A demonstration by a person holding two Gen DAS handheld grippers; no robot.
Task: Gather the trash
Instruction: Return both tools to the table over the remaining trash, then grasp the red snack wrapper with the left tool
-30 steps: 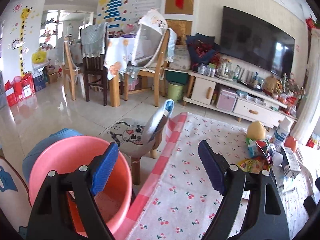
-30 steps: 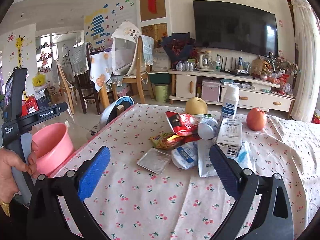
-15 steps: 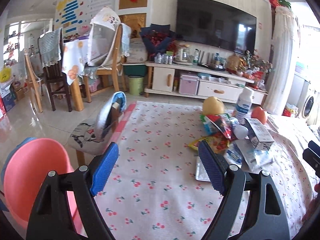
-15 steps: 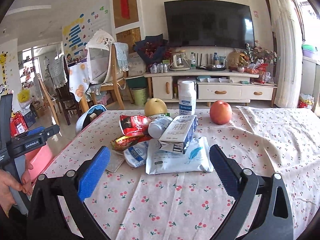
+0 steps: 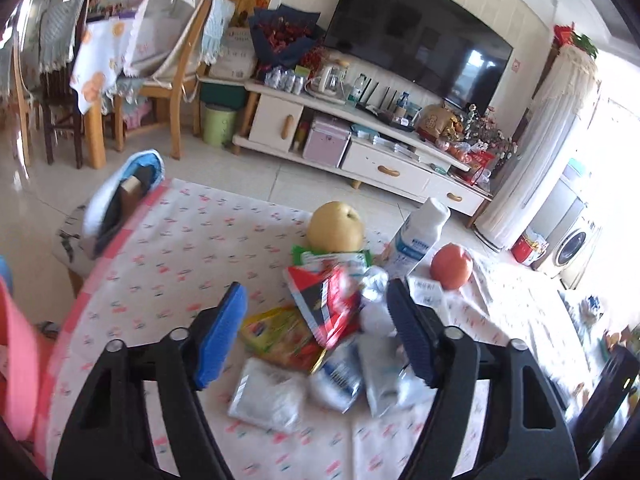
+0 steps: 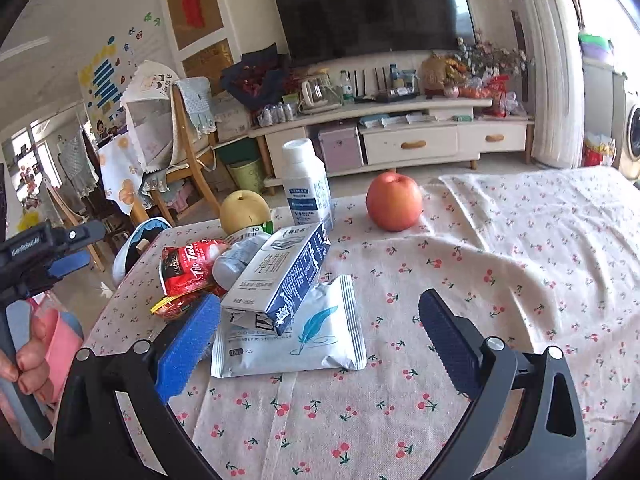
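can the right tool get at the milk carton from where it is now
Probably yes. The right tool is open and empty, and the milk carton lies on top of the white pouch just ahead, with nothing over it; only the red wrapper crowds its left.

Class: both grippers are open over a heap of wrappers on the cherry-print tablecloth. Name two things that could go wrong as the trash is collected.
1. The milk carton lies tilted across the white wipes packet; pulling the packet could tip it.
2. The pear, the apple and the upright white bottle stand just behind the heap, so the left gripper or the right gripper may knock them or take them for trash.
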